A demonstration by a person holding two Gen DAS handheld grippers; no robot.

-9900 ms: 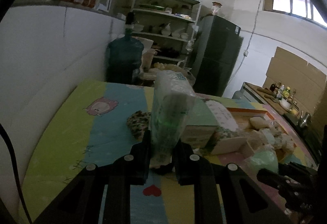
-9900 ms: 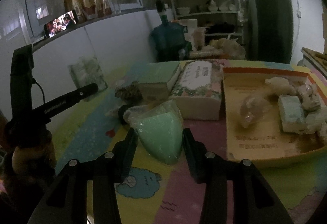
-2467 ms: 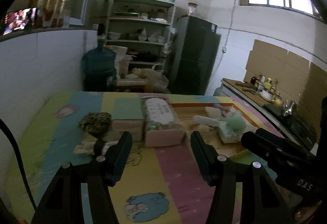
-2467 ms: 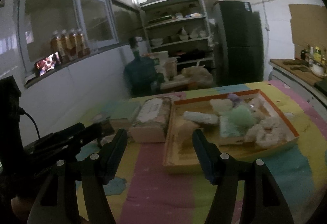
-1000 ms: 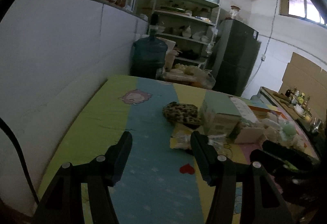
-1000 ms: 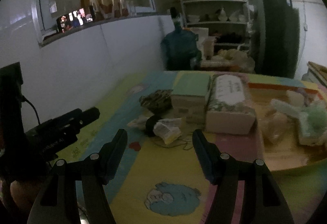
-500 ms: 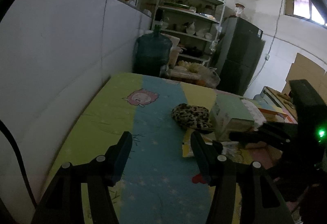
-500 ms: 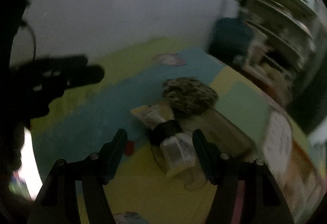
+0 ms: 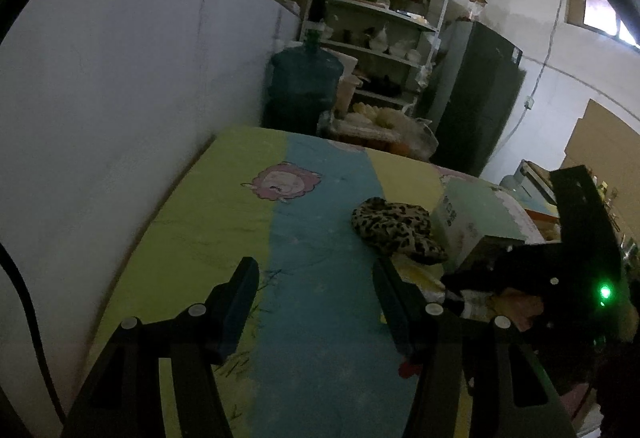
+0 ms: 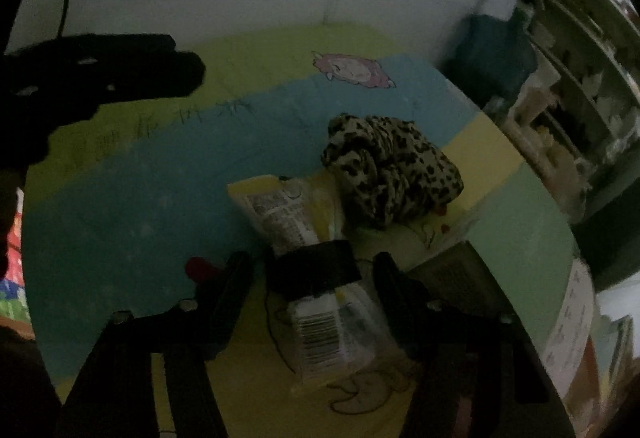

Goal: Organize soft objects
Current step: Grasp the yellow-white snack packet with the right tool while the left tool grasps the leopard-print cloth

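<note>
Right gripper (image 10: 312, 278) jaws spread — straddling the banded packet (image 10: 316, 278).

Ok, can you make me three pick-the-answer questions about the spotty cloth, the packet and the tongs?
1. Where is the leopard-print cloth?
A. in the tongs
B. on the mat, beyond the packet
C. on a shelf

2. What colour band wraps the packet?
A. black
B. red
C. white

3. How are the right tongs?
A. shut on the cloth
B. shut and empty
C. open, one finger each side of the packet

Answers: 1 B, it lies beyond the packet's far end. 2 A, the black band crosses its middle. 3 C, gaps show on both sides.
</note>
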